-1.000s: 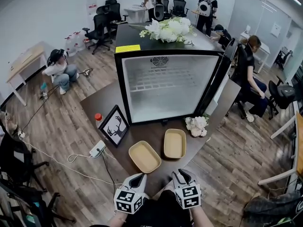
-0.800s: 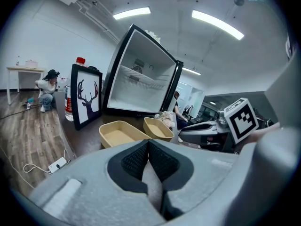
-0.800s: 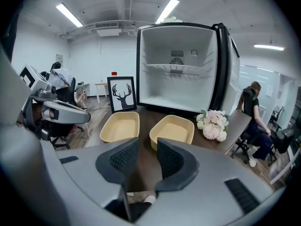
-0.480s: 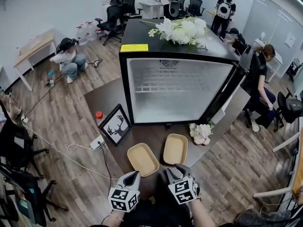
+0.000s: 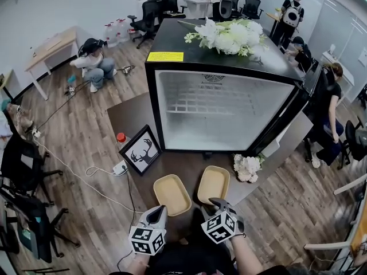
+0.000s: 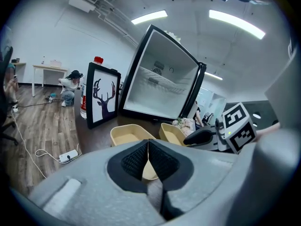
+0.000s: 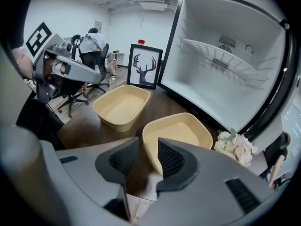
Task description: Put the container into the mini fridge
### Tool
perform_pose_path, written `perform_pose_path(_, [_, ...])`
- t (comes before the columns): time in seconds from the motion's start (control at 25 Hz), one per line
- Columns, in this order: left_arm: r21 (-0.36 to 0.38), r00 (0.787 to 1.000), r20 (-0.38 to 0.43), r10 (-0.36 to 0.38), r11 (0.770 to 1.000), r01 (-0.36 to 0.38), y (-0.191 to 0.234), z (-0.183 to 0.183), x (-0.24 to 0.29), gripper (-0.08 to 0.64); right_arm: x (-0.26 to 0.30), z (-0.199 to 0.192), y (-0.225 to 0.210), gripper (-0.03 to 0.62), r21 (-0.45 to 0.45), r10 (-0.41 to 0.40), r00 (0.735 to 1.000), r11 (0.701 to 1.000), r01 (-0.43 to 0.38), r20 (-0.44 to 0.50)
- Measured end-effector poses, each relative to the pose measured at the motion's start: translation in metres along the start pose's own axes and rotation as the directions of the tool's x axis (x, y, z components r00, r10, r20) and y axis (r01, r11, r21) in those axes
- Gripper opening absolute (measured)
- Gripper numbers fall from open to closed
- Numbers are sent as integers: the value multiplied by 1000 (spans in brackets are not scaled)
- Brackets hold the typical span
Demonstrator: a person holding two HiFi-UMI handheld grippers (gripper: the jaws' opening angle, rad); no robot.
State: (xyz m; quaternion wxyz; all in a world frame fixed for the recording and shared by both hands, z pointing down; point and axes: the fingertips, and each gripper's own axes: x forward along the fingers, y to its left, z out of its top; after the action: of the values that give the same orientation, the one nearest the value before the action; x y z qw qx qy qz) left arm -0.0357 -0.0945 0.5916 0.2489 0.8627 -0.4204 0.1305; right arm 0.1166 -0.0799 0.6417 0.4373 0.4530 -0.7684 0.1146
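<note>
Two empty beige containers lie on the dark table before the open mini fridge: the left container and the right container. The fridge's white inside holds only a wire shelf. My right gripper hovers at the right container's near rim. Its jaws have just been opening, and in the right gripper view the gripper stands open with the rim showing in the gap, untouched. My left gripper sits just short of the left container. In its own view that gripper is shut on nothing.
A framed deer picture and a red-capped bottle stand left of the fridge. White flowers lie right of the containers, and more flowers top the fridge. The fridge door swings out right. A power strip lies on the floor.
Both grippers have moved forward toward the containers. The right gripper rolled, dipped to the right container's near rim, and its jaws parted. The head view has shifted slightly.
</note>
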Motion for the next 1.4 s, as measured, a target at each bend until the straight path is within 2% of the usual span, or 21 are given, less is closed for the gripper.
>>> perform_pose_path(0.32, [-22, 999, 8, 46, 999, -46, 3, 3, 9, 9, 20, -6, 0, 123, -84, 66, 996, 994, -71, -62])
perform_pose_path(0.72, [-47, 995, 14, 101, 994, -100, 15, 6, 12, 9, 36, -14, 3, 58, -164, 113, 984, 977, -135, -139])
perform_pose_path(1.4, [-64, 994, 2, 111, 992, -111, 27, 5, 19, 9, 46, -6, 3, 25, -230, 135, 974, 957, -175, -179])
